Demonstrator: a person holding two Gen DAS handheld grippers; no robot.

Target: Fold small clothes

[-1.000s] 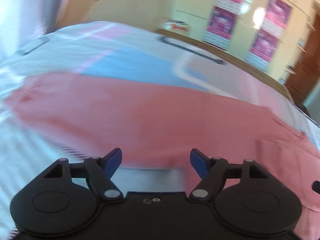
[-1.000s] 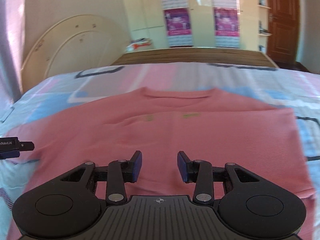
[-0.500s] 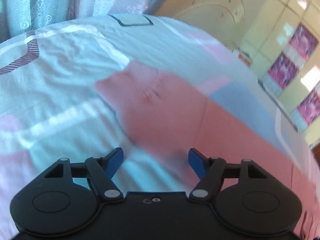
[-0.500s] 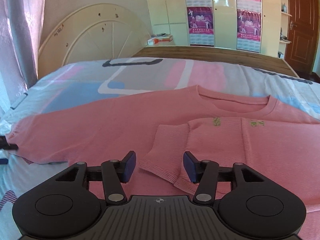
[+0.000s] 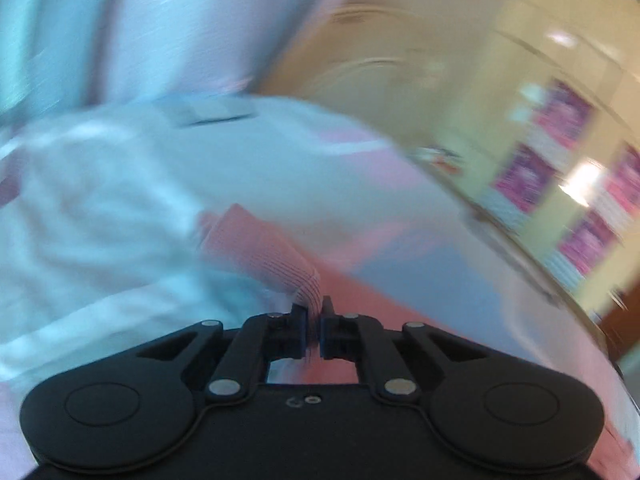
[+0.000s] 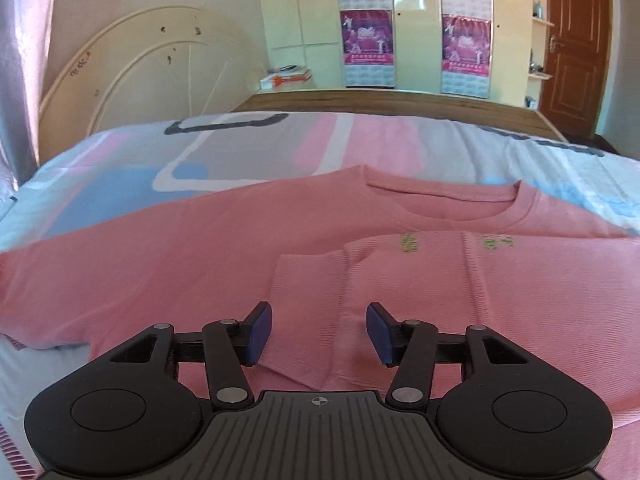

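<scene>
Patterned bedsheet [image 6: 248, 148] beneath pink shirt [image 6: 200, 256]; left gripper [image 5: 313, 312] jaws clenched on its sleeve; right gripper [image 6: 319, 334] jaws spread above it

Green print on the pink shirt [image 6: 460, 280] is too small to read.

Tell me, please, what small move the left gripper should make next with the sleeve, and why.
Probably carry the sleeve cuff inward across the pink shirt and lay it on the body. The left gripper is shut on the cuff, while the other sleeve already lies folded over the chest and the right gripper hangs open above it.
</scene>
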